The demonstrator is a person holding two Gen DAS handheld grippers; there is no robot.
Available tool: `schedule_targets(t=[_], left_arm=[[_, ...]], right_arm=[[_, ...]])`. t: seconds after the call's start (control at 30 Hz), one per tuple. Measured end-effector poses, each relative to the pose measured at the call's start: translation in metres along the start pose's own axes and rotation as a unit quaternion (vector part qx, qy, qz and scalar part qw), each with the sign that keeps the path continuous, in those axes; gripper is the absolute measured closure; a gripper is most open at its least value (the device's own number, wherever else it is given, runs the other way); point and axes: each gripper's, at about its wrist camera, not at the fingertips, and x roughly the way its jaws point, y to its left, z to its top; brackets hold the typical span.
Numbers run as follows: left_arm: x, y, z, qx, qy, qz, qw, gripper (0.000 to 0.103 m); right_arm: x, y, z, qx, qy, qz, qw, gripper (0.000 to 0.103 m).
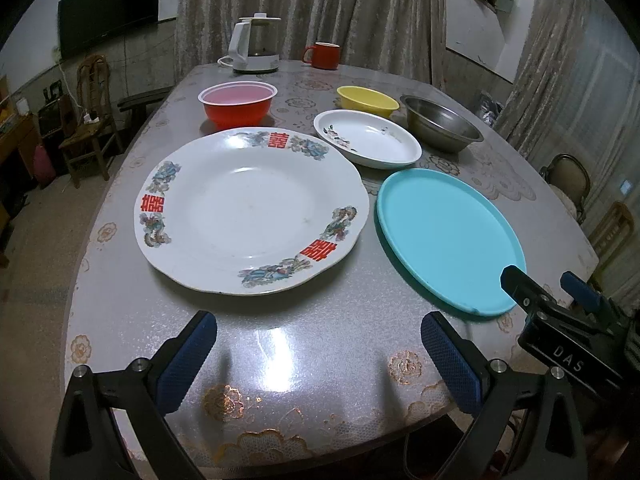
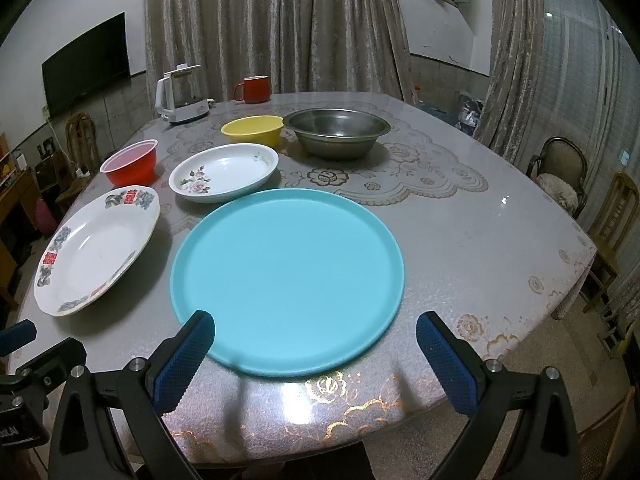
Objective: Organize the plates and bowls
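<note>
A large white plate with red and blue rim decoration lies at the front left of the table. To its right lies a flat turquoise plate. Behind them stand a red bowl, a white oval floral dish, a yellow bowl and a steel bowl. My left gripper hangs open over the front edge, short of the white plate. My right gripper is open at the turquoise plate's near rim, holding nothing.
A white kettle and a red mug stand at the table's far side. The table carries a glossy flowered cover. Wooden chairs stand left and right. Curtains hang behind.
</note>
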Motion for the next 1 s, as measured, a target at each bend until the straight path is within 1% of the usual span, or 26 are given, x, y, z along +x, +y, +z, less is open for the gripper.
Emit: schedule_targets(t=[0.43, 0.57, 0.8, 0.83, 0.87, 0.9, 0.93, 0.97, 1.0], left_arm=[[0.0, -0.001, 0.0, 0.002, 0.0, -0.005, 1.0, 0.0], [-0.002, 0.002, 0.0, -0.002, -0.003, -0.02, 0.9998, 0.0], [0.0, 0.004, 0.003, -0.004, 0.0, -0.027, 0.9996, 0.0], [0.0, 0.006, 0.003, -0.005, 0.001, -0.037, 0.9993, 0.0], [0.0, 0.009, 0.004, -0.009, 0.003, -0.059, 0.9982, 0.0], [0.0, 0.013, 0.004, -0.017, 0.006, -0.089, 0.9958, 0.0], [0.0, 0.016, 0.005, -0.024, 0.007, -0.107, 0.994, 0.0], [0.0, 0.021, 0.006, -0.039, 0.006, -0.131, 0.9906, 0.0], [0.0, 0.023, 0.006, -0.044, 0.006, -0.138, 0.9895, 0.0]], right_arm=[[0.002, 0.001, 0.0, 0.0, 0.004, 0.002, 1.0, 0.0], [0.002, 0.001, 0.001, 0.002, 0.003, 0.001, 1.0, 0.0], [0.006, -0.002, 0.001, 0.01, 0.008, 0.004, 1.0, 0.0], [0.006, -0.003, 0.002, 0.012, 0.008, 0.008, 1.0, 0.0], [0.007, -0.005, 0.002, 0.015, 0.007, 0.013, 1.0, 0.0], [0.007, -0.006, 0.003, 0.018, 0.005, 0.018, 1.0, 0.0], [0.006, -0.007, 0.004, 0.021, 0.003, 0.028, 0.999, 0.0], [0.005, -0.009, 0.005, 0.025, -0.003, 0.042, 0.999, 0.0], [0.004, -0.009, 0.006, 0.028, -0.009, 0.052, 0.998, 0.0]])
